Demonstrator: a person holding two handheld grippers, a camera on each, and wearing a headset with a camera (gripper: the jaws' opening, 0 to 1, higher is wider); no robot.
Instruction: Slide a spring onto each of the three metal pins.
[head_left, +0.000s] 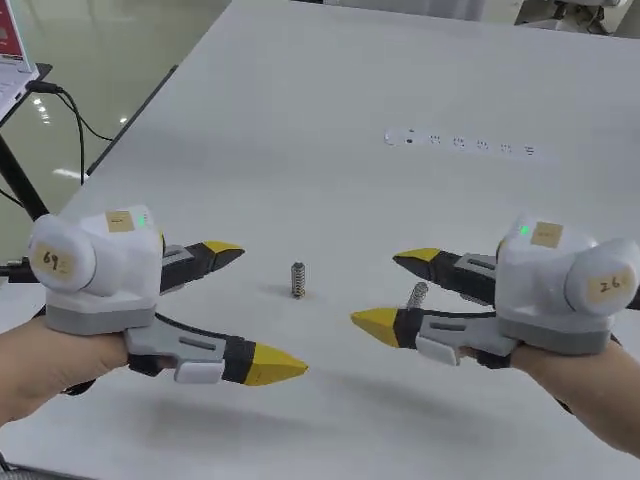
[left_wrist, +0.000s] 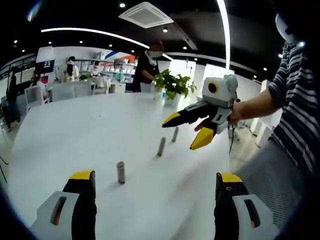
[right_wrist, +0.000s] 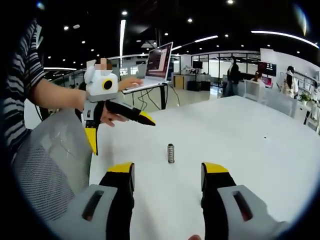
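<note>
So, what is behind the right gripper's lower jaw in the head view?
An upright spring shows above that jaw of the right gripper; its lower end is covered, so what it stands on cannot be seen.

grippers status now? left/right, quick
Left gripper: open, holding nothing.
Right gripper: open, holding nothing.
</note>
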